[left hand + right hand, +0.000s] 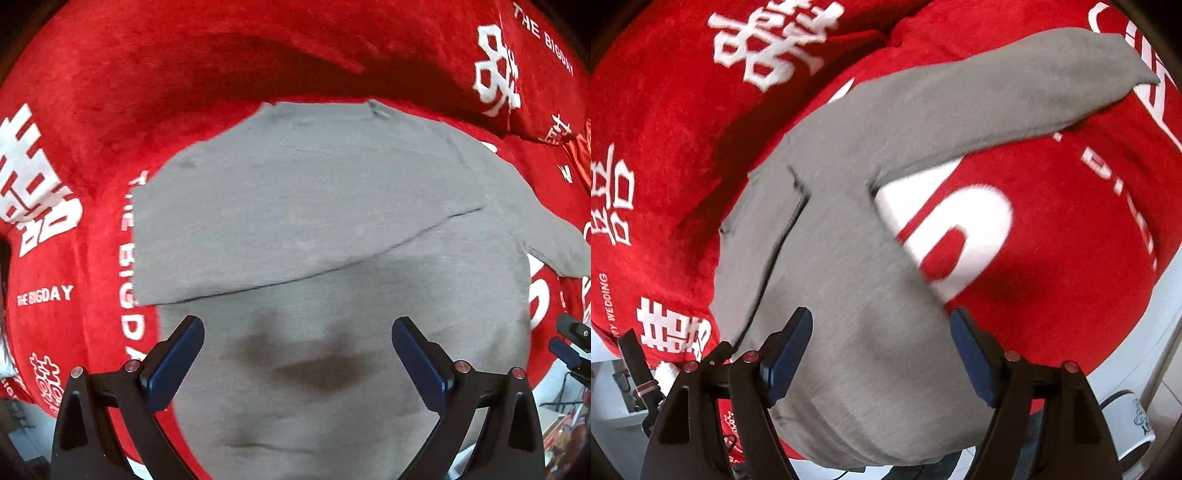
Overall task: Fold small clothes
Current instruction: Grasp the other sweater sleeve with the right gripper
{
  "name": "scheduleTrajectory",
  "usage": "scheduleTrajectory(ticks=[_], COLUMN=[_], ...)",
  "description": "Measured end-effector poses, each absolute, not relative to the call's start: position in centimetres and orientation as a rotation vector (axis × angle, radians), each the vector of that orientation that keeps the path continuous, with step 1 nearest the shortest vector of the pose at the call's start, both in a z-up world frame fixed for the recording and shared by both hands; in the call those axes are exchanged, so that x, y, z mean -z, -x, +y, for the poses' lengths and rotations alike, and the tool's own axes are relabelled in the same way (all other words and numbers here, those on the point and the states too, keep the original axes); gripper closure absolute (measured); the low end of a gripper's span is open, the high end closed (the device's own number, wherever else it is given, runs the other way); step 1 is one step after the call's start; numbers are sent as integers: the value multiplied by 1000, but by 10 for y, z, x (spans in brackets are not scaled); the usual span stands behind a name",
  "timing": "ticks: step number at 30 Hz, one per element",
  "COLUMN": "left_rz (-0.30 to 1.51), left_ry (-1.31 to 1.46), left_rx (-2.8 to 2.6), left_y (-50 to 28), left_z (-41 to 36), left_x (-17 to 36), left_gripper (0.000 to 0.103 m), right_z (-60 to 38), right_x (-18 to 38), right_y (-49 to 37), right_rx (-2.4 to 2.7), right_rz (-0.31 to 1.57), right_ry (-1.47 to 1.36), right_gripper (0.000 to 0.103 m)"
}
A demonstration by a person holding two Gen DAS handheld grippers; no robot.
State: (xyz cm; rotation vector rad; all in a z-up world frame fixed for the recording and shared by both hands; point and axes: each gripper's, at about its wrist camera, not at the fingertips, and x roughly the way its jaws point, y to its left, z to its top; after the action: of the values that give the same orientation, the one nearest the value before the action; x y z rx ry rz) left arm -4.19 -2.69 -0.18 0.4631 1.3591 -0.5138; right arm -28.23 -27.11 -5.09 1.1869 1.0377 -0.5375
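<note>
**A:** Grey long-sleeved top (pixel 332 221) spread on a red cloth (pixel 92 129) printed with white characters, one side already laid across the body: its edge runs as a slanting line over the chest. Where are the claws?

**B:** Left gripper (pixel 297 354) hangs straight above the lower body of the top, jaws spread wide, nothing between the pads. Right gripper (pixel 881 350) tilts down over the same garment's hem side, jaws also apart and empty; cloth shows below them, not pinched.

**A:** So which step?

**B:** By the look of it, between folds. One sleeve is in; the other sleeve (pixel 997 85) reaches out from the body onto the red cloth, unfolded.

**A:** Next move?

**B:** Likely the right claw travels out along that sleeve, nips it near the cuff end, and carries it back over the body to match the first fold. A thin knit, so it needs a shallow pinch of one layer only.

**A:** Anything in the way?

**B:** Little. The red cloth beyond the collar bunches into a ridge, and clutter sits off the table edge below the hem, clear of the top.
</note>
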Motion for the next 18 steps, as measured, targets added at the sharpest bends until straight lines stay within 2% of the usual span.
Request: scheduleTrajectory(ticks=[4,5,6,12,18], left_rz=[1367,1366,1369,1427,1421], left_ry=[-453,-454,-454,-447,-477], left_rx=[538,544,556,610,639], left_y=[57,59,64,95,117], left_z=[-59,-65,-75,-125,-167], left_x=[1,1,2,13,21], left_gripper=[1,1,1,1,1], right_z=[-299,-307,-316,-360,-402], right_x=[52,53,58,76,99], right_y=[293,297,300,333,380], right_rx=[510,510,508,595,696], right_rz=[981,972,975,946,776], right_ry=[-1225,-1249,-1284,-1390,-1536], right_gripper=[14,7,5,5,5])
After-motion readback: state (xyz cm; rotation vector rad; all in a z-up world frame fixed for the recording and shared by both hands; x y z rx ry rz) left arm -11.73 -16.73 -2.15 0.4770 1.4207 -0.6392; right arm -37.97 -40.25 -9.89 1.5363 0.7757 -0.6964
